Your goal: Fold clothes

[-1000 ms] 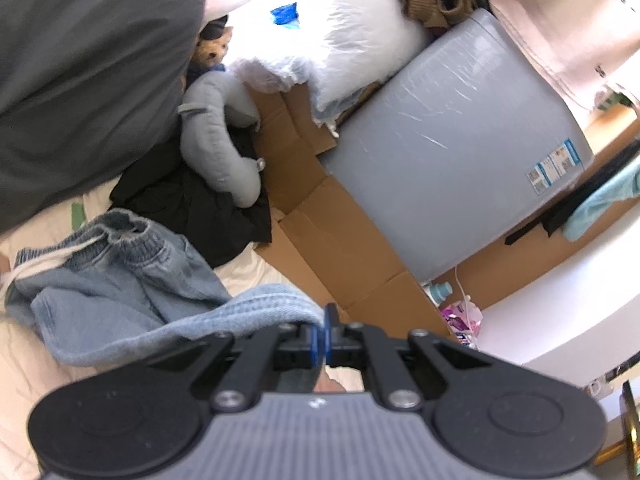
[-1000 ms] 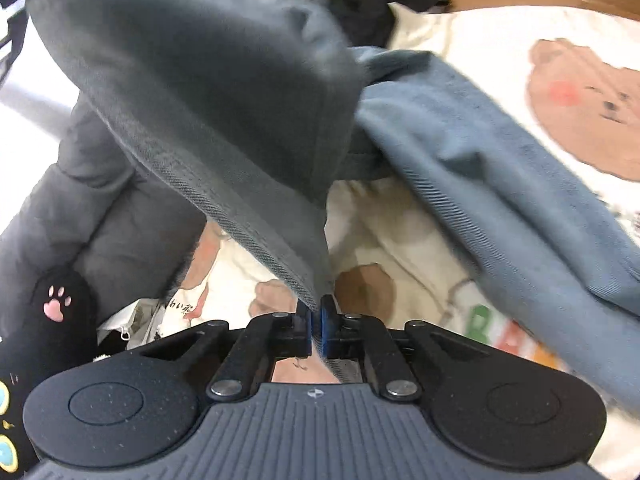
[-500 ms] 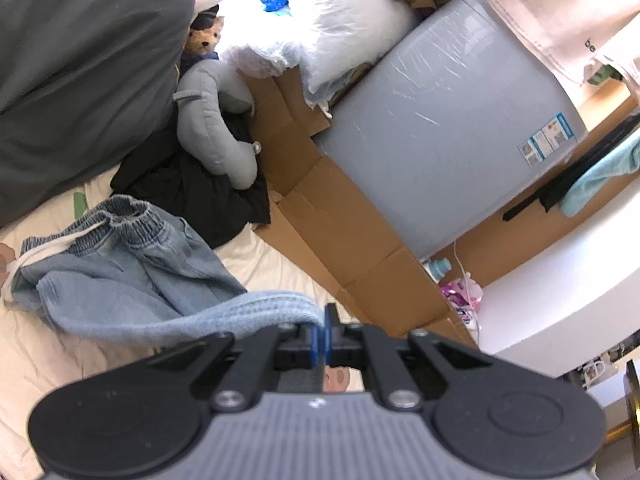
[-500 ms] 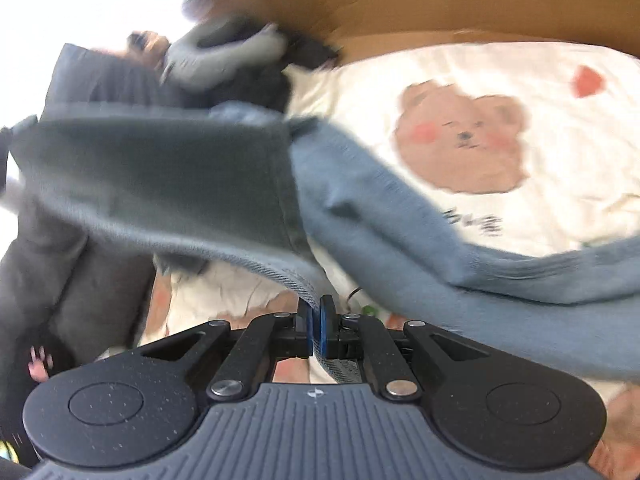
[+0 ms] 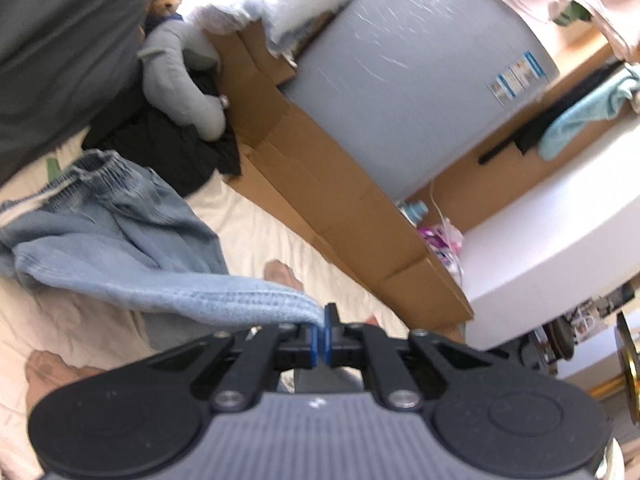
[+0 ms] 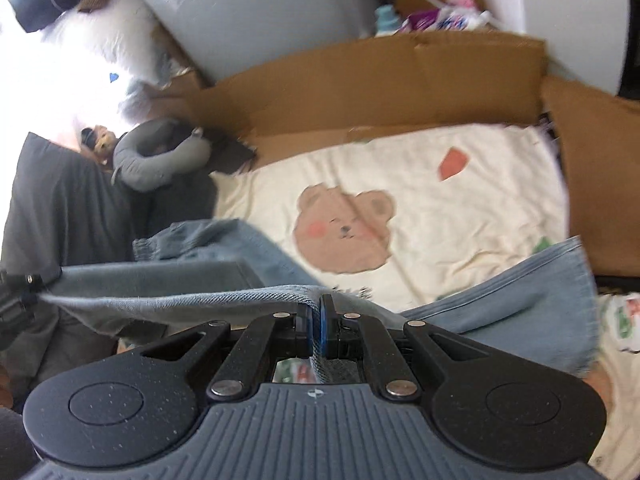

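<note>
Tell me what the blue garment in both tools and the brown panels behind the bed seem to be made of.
Blue garment: looks like light-wash denim, matte, with a twill weave, stitched hem and frayed edge. Brown panels: apparently plain cardboard, dull brown, with creases and flap seams; corrugation itself is not visible.

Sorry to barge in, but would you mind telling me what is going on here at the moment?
A person is folding clothes with a two-finger tool in each hand. Both tools are clamped on the hem of light blue denim pants: the left tool grips one corner, the right tool the other, with the hem stretched between them. The elastic waistband end lies crumpled on the cream bear-print sheet. A gray neck pillow and cardboard lie beyond.
</note>
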Motion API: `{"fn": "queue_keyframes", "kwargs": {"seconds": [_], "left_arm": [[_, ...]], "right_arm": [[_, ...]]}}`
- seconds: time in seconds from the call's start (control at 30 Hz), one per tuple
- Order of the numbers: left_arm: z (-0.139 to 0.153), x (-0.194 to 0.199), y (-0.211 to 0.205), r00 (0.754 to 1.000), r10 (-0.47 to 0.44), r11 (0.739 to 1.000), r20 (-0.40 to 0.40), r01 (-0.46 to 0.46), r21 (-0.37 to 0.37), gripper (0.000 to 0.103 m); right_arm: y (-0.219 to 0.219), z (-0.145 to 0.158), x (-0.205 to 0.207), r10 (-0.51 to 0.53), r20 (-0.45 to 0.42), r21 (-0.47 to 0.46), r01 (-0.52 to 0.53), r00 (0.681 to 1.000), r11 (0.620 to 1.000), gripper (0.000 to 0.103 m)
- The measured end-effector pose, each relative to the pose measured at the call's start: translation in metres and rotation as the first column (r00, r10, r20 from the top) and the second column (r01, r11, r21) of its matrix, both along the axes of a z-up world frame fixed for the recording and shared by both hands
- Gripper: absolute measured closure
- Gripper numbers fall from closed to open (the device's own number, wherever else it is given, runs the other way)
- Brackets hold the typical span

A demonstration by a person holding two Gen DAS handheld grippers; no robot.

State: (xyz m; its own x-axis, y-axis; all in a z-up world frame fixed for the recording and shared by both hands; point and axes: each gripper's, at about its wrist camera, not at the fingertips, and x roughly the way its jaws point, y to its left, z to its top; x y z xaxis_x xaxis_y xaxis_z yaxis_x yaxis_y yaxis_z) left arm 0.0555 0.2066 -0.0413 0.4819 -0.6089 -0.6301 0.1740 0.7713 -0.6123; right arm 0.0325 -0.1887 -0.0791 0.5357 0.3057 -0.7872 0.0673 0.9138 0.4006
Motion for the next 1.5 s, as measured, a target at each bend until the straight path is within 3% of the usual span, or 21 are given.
{"fn": "queue_keyframes", "kwargs": {"seconds": [0.4, 0.67, 0.77, 0.9, 1.0, 1.27, 1.5], "left_arm": [[-0.020, -0.021, -0.031, 0.993, -0.121, 0.993, -0.004, 0.121, -0.008, 0.099], [-0.046, -0.037, -0.038, 0.985, -0.165, 0.986, -0.056, 0.166, 0.013, 0.096], [-0.053, -0.040, -0.036, 0.981, -0.167, 0.985, -0.096, 0.169, 0.016, 0.095], [-0.052, -0.042, -0.021, 0.985, -0.133, 0.990, -0.108, 0.137, 0.028, 0.087], [-0.053, -0.043, -0.005, 0.988, -0.104, 0.993, -0.115, 0.109, 0.037, 0.081], [-0.061, -0.034, 0.040, 0.991, 0.011, 0.997, -0.137, -0.001, 0.074, 0.074], [-0.072, -0.018, 0.076, 0.982, 0.112, 0.989, -0.154, -0.095, 0.115, 0.071]], "right_arm": [[-0.035, 0.029, -0.028, -0.088, 0.039, -0.127, 0.092, 0.995, 0.988, 0.102], [-0.046, 0.023, -0.035, -0.121, -0.021, -0.178, 0.116, 0.992, 0.977, 0.101], [-0.049, 0.020, -0.035, -0.135, -0.052, -0.185, 0.124, 0.989, 0.975, 0.094], [-0.050, 0.025, -0.037, -0.151, -0.034, -0.211, 0.141, 0.988, 0.967, 0.086], [-0.051, 0.026, -0.037, -0.158, -0.025, -0.207, 0.149, 0.987, 0.967, 0.069], [-0.046, 0.017, -0.033, -0.156, -0.032, -0.171, 0.149, 0.987, 0.974, 0.069], [-0.026, 0.008, -0.016, -0.076, -0.030, -0.166, 0.070, 0.997, 0.984, 0.069]]}}
